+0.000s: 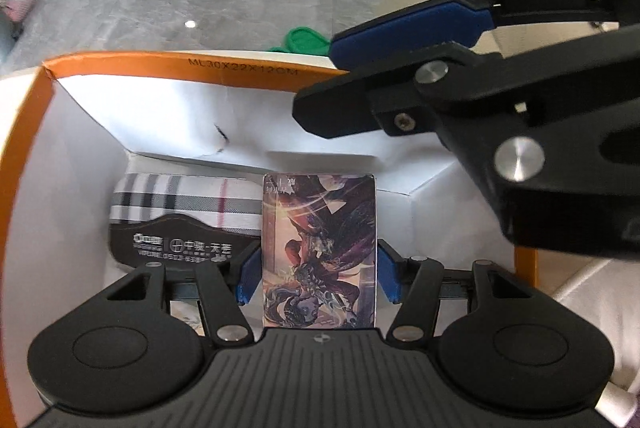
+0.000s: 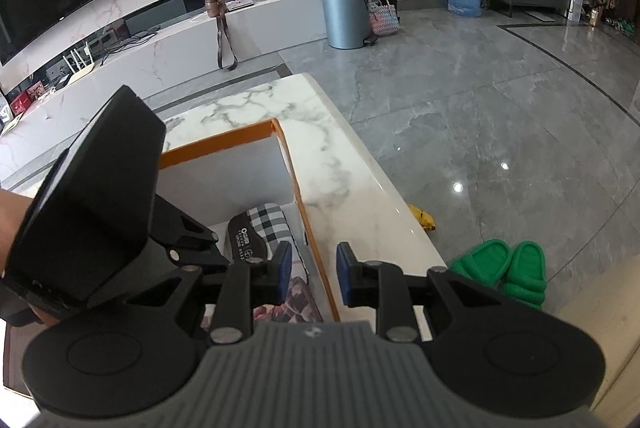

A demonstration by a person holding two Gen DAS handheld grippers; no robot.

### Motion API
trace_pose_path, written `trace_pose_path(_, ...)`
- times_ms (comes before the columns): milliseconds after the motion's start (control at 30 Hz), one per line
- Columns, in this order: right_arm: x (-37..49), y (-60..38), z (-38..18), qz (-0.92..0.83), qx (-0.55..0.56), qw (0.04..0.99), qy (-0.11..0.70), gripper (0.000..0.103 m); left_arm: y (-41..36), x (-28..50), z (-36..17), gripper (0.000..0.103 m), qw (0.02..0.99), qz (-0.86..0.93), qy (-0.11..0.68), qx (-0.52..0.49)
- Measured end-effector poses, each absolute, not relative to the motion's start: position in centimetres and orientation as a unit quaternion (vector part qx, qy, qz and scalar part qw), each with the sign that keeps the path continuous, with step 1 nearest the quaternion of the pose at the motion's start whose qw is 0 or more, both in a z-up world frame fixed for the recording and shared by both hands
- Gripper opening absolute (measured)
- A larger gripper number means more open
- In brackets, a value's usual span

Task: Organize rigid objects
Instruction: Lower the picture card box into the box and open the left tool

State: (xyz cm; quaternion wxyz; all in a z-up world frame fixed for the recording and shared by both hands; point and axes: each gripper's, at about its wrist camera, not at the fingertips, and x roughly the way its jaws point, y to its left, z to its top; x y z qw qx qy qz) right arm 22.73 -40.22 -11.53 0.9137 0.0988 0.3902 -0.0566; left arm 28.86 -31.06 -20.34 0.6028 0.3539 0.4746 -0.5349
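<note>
The left gripper [image 1: 318, 278], black with blue pads, points down into a white cardboard box with an orange rim [image 1: 120, 58] and has a glossy illustrated card pack with purple and red fantasy artwork [image 1: 319, 252] between its fingers; the blue pads stand at the pack's two long sides, but whether they press on it or have just let go cannot be told from the left wrist view. The pack stands upright over the white floor of the box, just beside a plaid grey, white and black case with a black printed flap [image 1: 180, 216] that lies along the far inner wall. The right gripper [image 2: 310, 278], of the same black build, hovers over the box's near orange edge with its jaws partly spread and nothing between them. The box sits on a white marble-patterned table top [image 2: 340, 164]. On the grey tiled floor beyond lie a pair of green slippers [image 2: 504, 268] and a yellow banana [image 2: 422, 216]
</note>
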Motion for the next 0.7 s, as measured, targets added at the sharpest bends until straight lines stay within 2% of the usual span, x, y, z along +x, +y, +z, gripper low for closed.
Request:
trace_pose_path(67,22.7,-40.2,-11.5,-0.057,0.1,0.913,0.39,0.029,-30.9,28.8,-20.1,0.071,0.612,-0.531,0.47,0.349)
trace_pose_path(267,22.5,-39.8,-11.3,-0.055,0.097,0.915,0.387,0.031,-29.2,29.3,-18.7,0.072,0.645,-0.507,0.49,0.296)
trace_pose_path(367,22.4,-39.7,-11.3,-0.066,0.094,0.914,0.389,0.037,-27.6,29.7,-18.1,0.072,0.664,-0.473,0.525,0.244)
trace_pose_path(467,22.3,-40.0,-11.3,-0.08,0.102,0.911,0.392,0.037,-25.8,30.0,-18.4,0.072,0.678,-0.429,0.566,0.188)
trace_pose_path(533,22.2,-40.2,-11.3,-0.083,0.106,0.91,0.393,0.04,-24.9,29.5,-18.8,0.069,0.683,-0.404,0.587,0.158)
trace_pose_path(600,22.0,-40.2,-11.4,-0.088,0.105,0.909,0.393,0.044,-24.1,29.9,-19.5,0.062,0.69,-0.38,0.6,0.138)
trace_pose_path(700,21.7,-40.5,-11.6,-0.09,0.115,0.906,0.397,0.043,-23.4,28.9,-20.5,0.062,0.697,-0.343,0.621,0.108)
